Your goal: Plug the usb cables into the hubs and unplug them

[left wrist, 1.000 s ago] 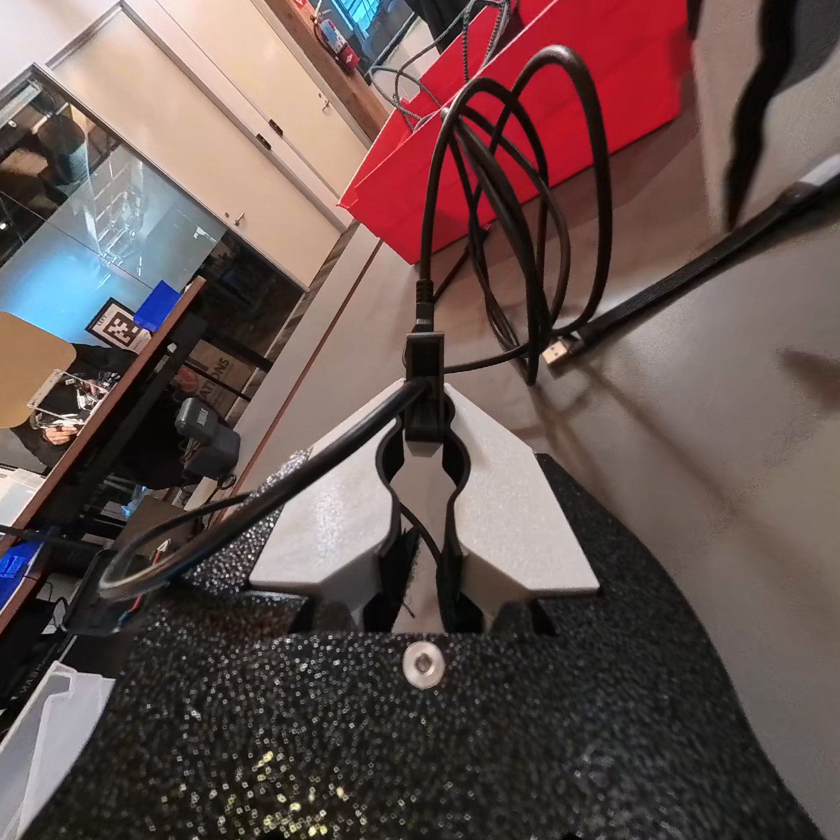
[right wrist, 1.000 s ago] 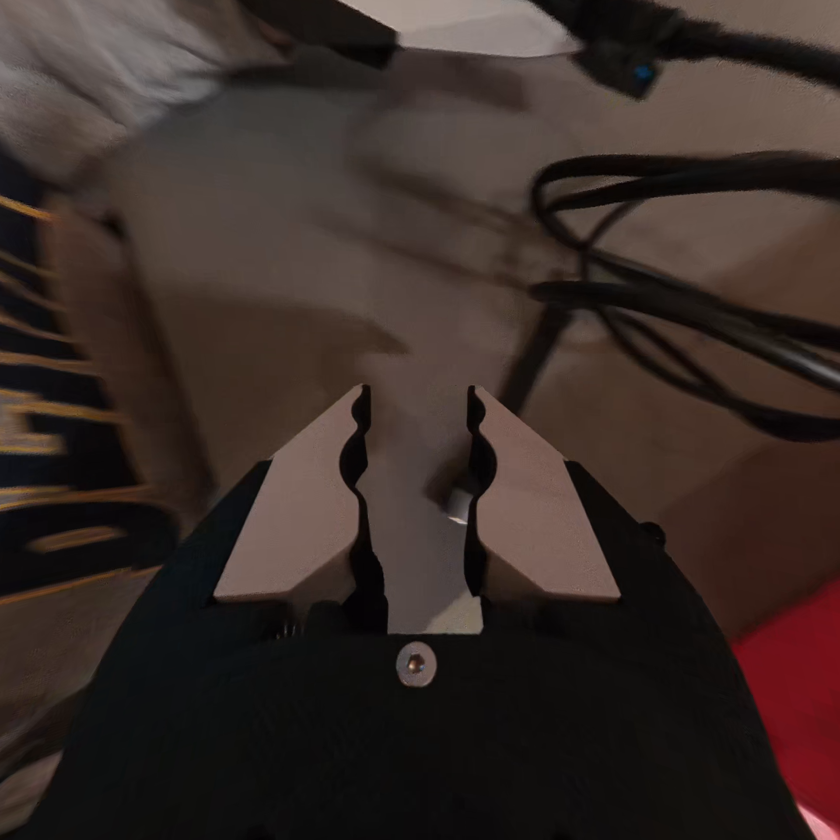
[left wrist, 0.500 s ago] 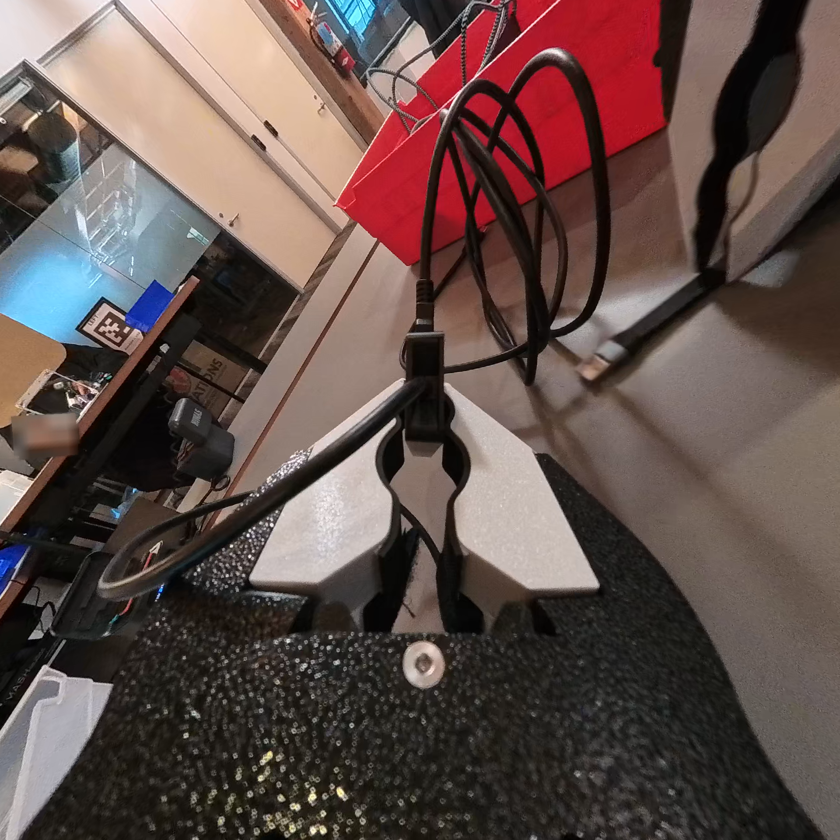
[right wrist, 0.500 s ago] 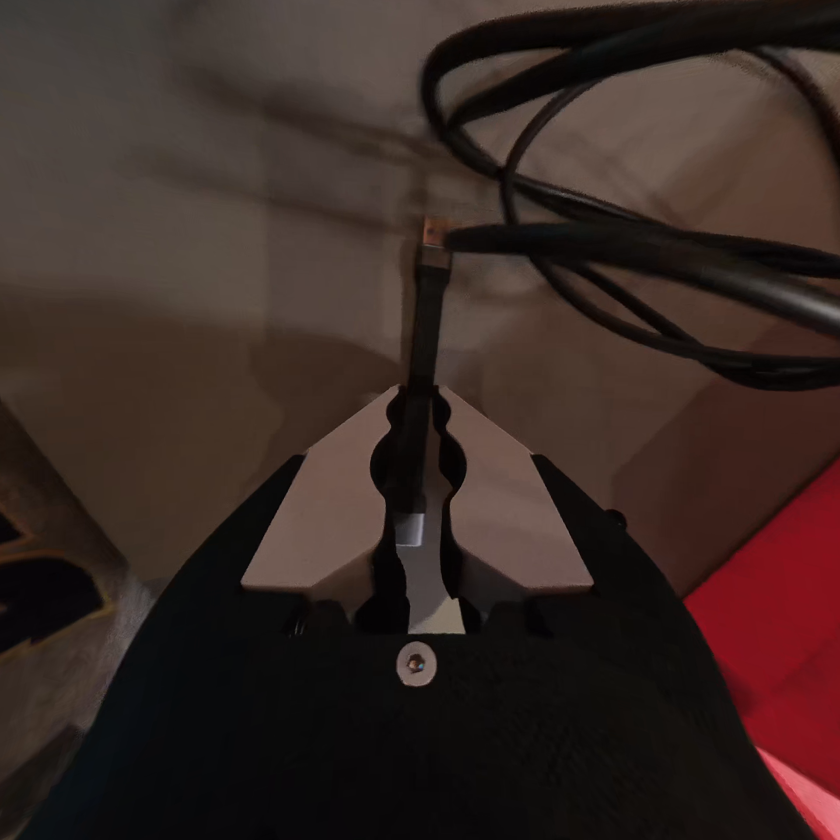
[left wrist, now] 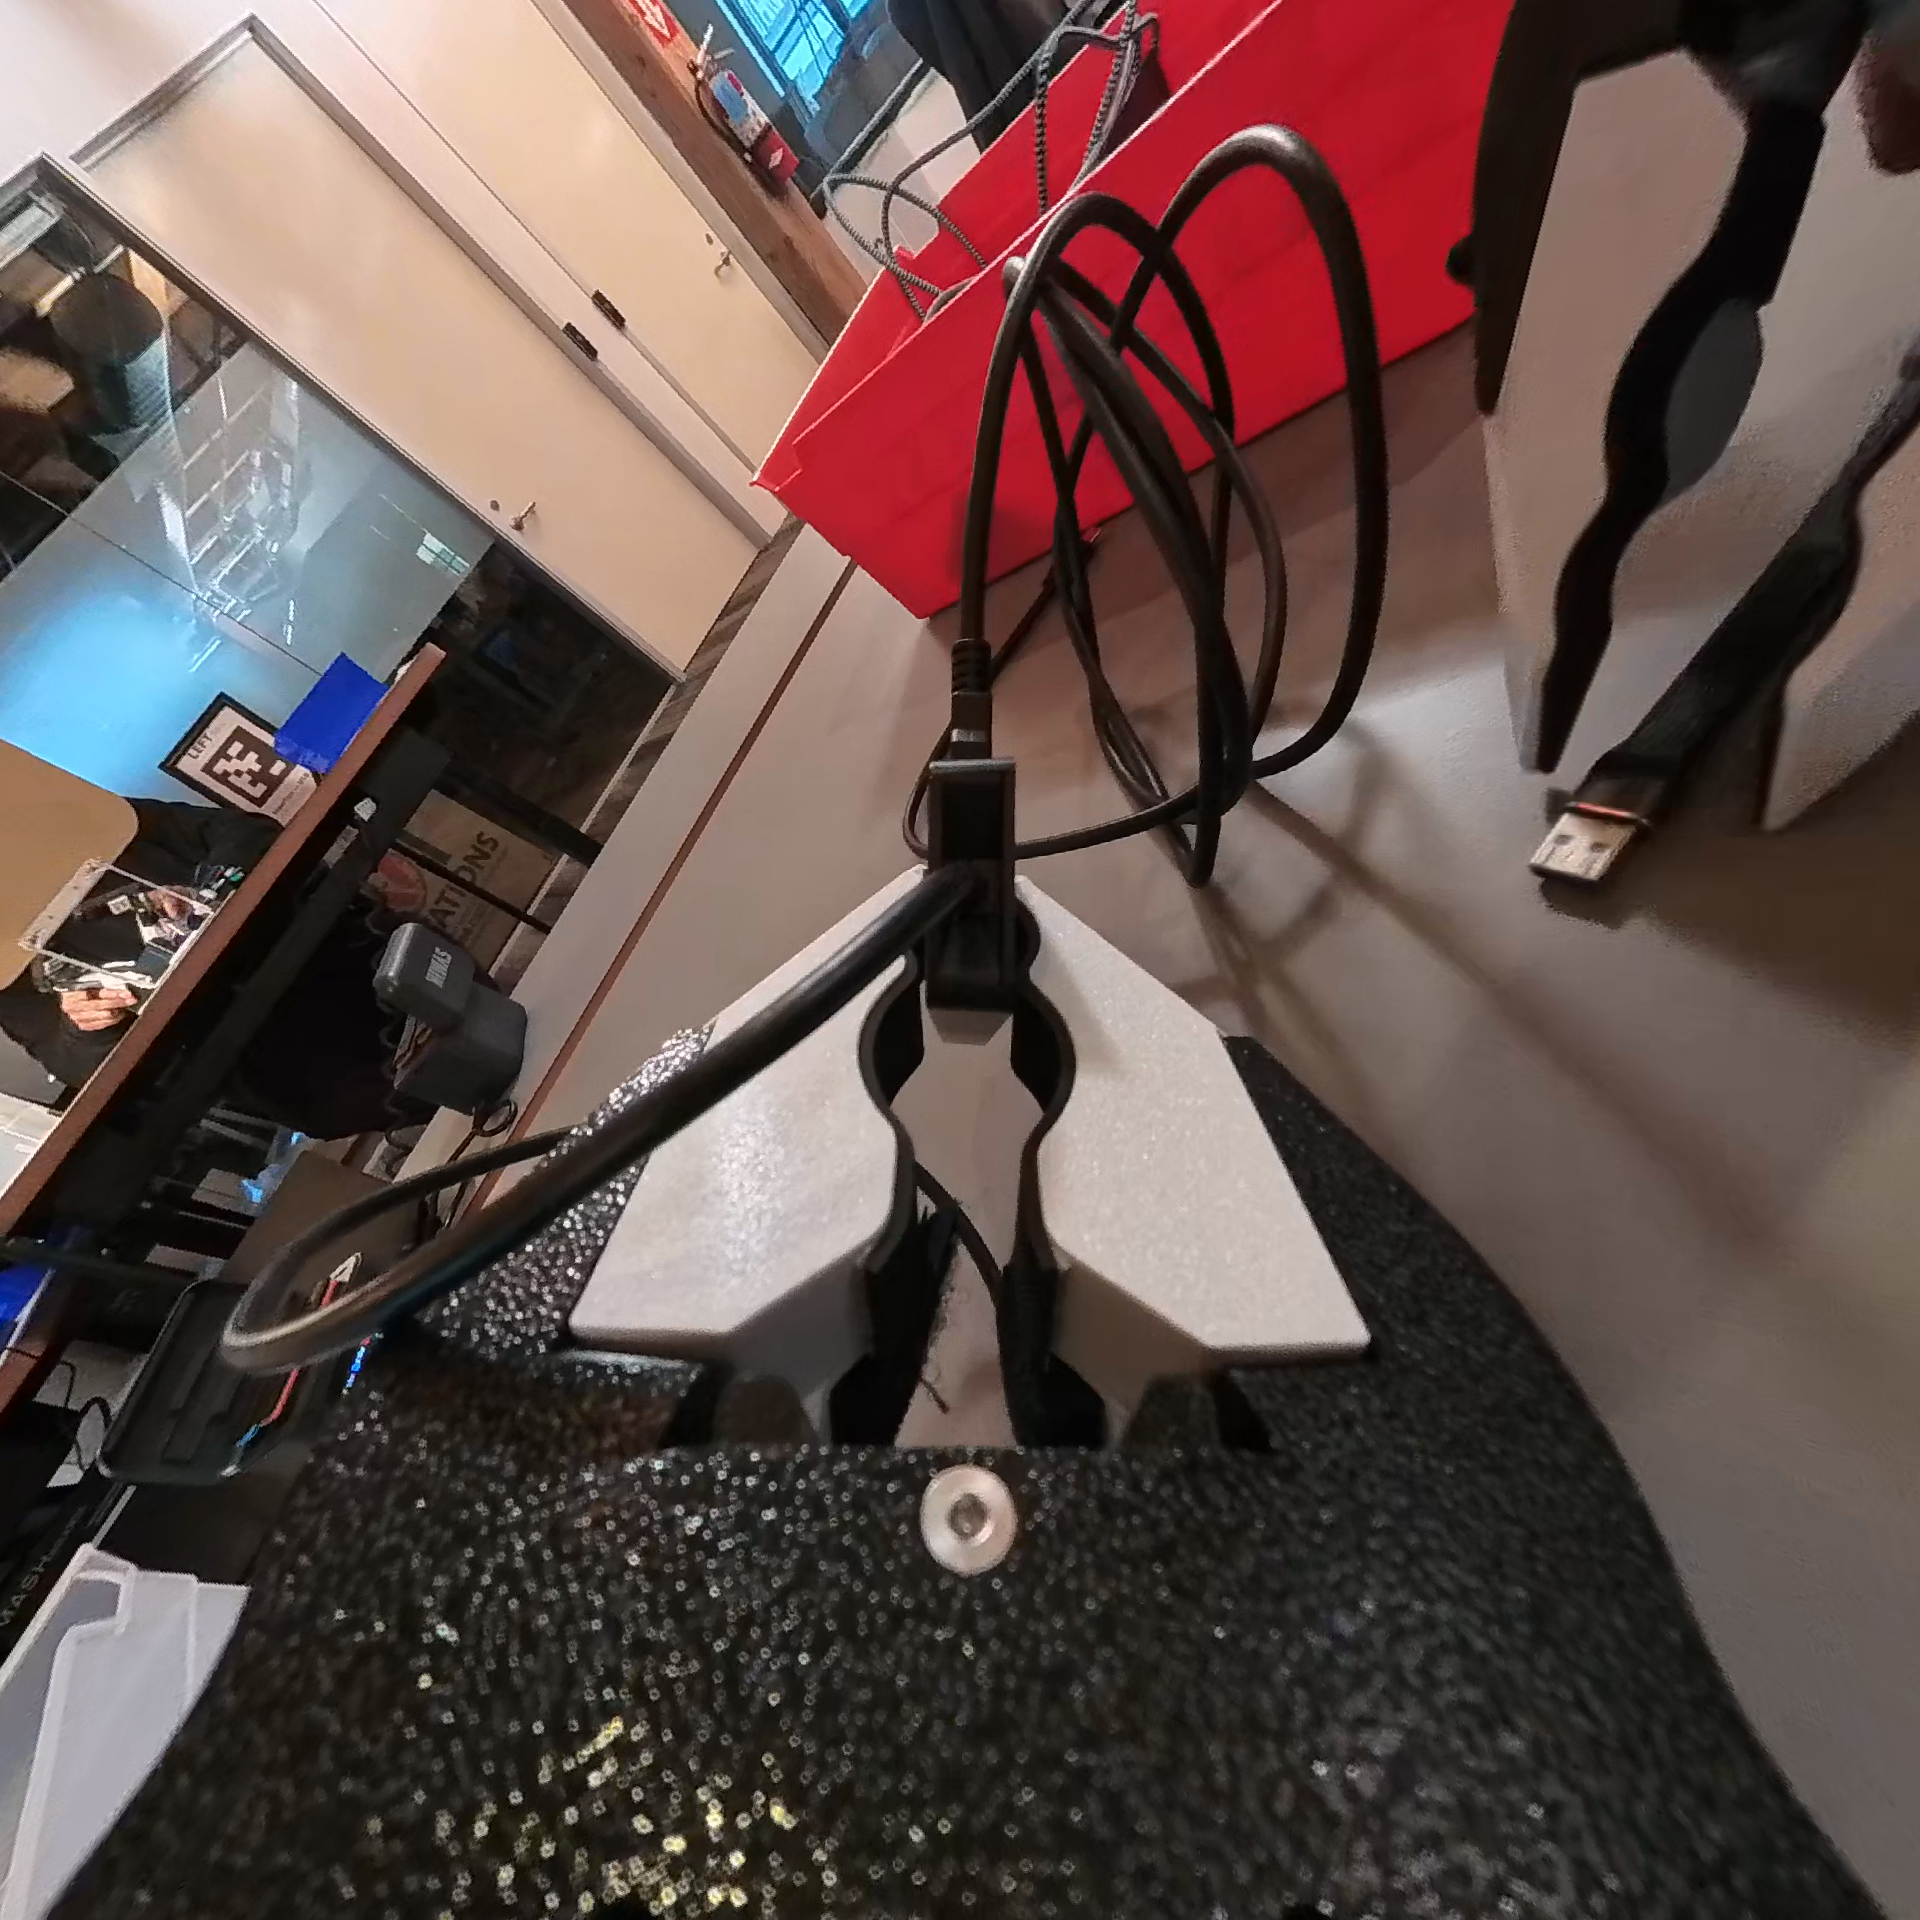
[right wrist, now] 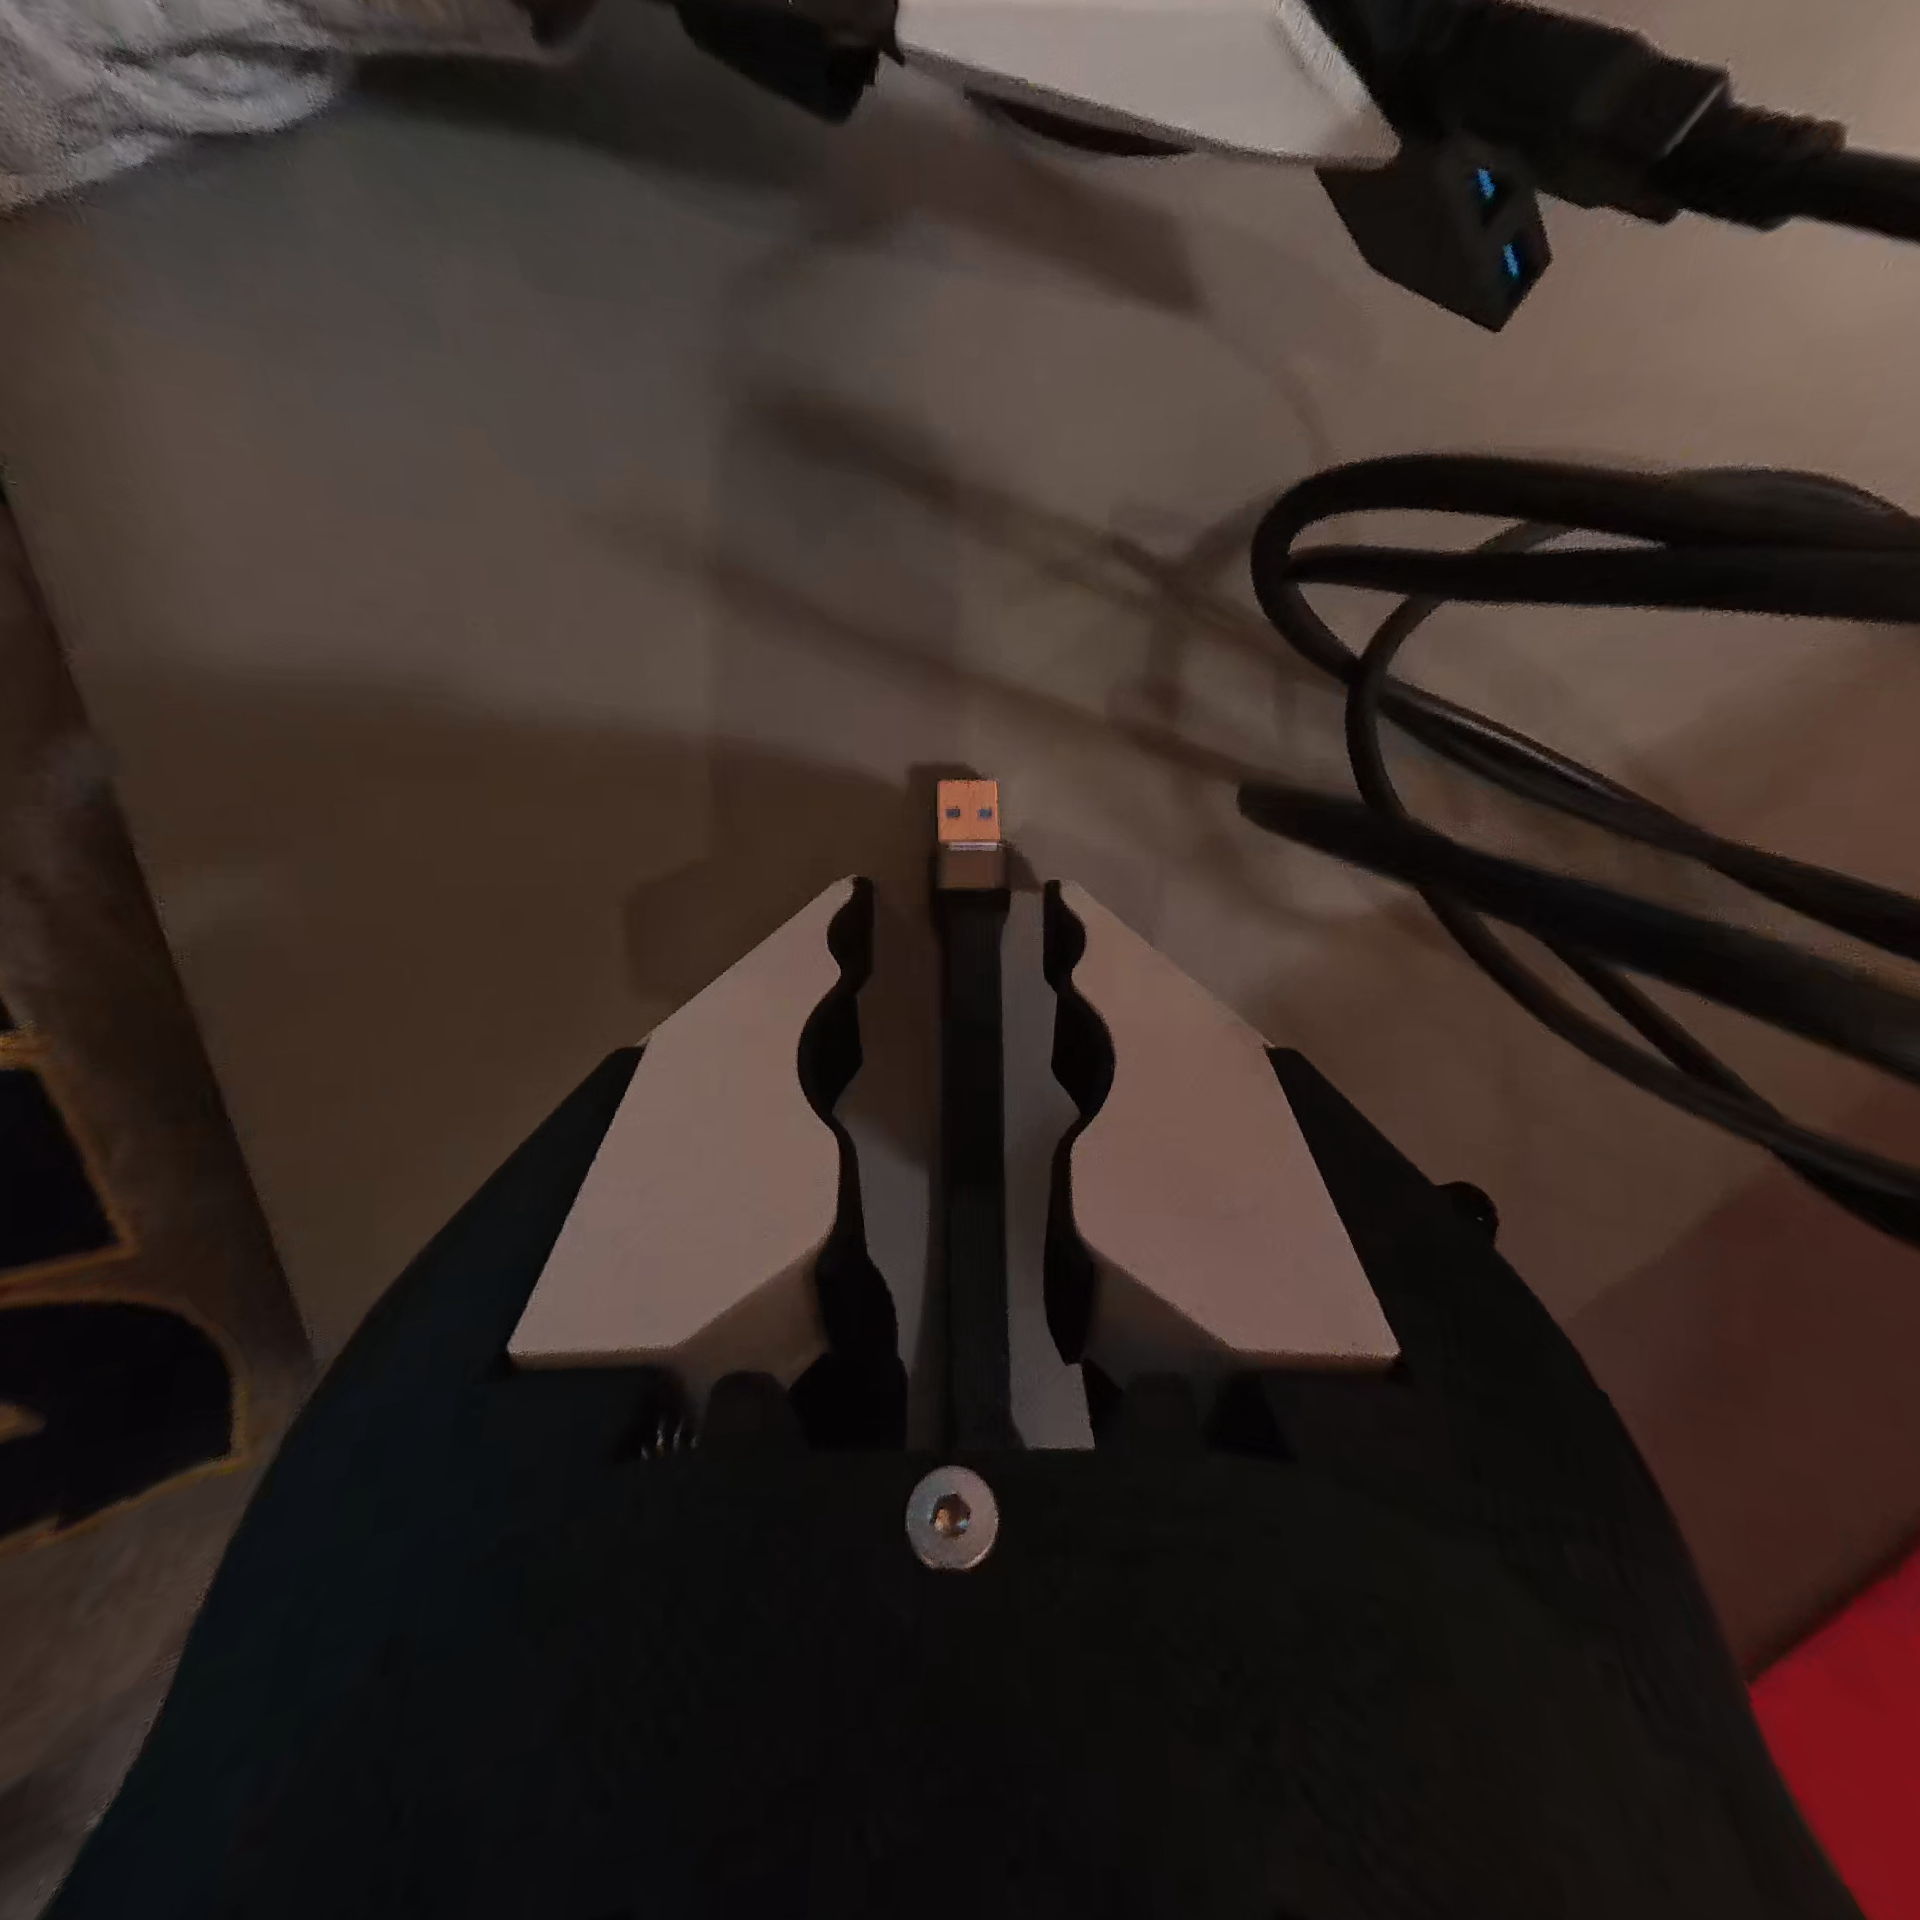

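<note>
My left gripper [left wrist: 971,883] is shut on a small black USB hub [left wrist: 971,821], held upright above the table, with one black cable plugged into its top. The hub's blue ports show in the right wrist view [right wrist: 1455,239]. My right gripper [right wrist: 956,894] is open. Its fingers straddle a flat black cable [right wrist: 971,1143] without touching it. The cable's metal USB plug [right wrist: 968,816] pokes out past the fingertips. In the left wrist view the plug [left wrist: 1579,852] is low over the table, to the right of the hub.
A bundle of looped black cable [left wrist: 1226,520] stands between the hub and a red bin [left wrist: 1195,312] at the back. The grey table [left wrist: 1558,1247] ends at its left edge, with another desk beyond it. My hands' fingertips stand some 12 cm from each other.
My right gripper's jaws have widened around the flat cable since half a second ago. The plug has shifted to the right, clear of the cable loops. The left gripper has kept still with the hub.
</note>
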`<state>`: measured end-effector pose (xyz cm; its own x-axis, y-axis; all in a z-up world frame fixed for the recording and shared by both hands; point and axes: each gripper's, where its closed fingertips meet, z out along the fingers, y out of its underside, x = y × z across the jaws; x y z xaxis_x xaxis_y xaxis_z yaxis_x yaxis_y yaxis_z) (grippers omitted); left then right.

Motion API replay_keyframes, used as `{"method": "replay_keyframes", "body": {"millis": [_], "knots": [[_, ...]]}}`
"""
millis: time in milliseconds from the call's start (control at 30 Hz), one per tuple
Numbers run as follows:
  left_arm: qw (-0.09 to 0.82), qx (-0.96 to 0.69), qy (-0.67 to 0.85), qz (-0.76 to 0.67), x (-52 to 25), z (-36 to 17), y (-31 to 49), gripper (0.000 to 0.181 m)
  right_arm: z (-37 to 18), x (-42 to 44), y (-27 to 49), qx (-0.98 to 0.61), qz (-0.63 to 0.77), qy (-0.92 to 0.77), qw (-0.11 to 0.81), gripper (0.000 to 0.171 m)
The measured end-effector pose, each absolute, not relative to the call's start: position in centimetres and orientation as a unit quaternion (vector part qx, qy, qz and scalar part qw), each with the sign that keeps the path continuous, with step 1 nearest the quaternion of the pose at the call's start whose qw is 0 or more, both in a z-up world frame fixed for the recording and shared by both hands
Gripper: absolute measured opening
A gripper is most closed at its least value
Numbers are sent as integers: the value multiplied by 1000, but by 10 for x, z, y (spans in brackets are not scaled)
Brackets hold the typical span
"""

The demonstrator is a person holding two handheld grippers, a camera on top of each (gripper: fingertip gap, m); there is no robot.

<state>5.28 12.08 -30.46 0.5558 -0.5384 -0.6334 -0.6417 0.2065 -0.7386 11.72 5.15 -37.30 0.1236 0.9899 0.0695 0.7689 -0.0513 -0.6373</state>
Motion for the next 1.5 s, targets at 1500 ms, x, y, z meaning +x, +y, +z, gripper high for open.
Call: {"method": "replay_keyframes", "body": {"millis": [1500], "knots": [[772, -464, 424, -95, 57, -228, 66, 8, -240, 106, 35, -556, 341, -526, 546, 14]]}}
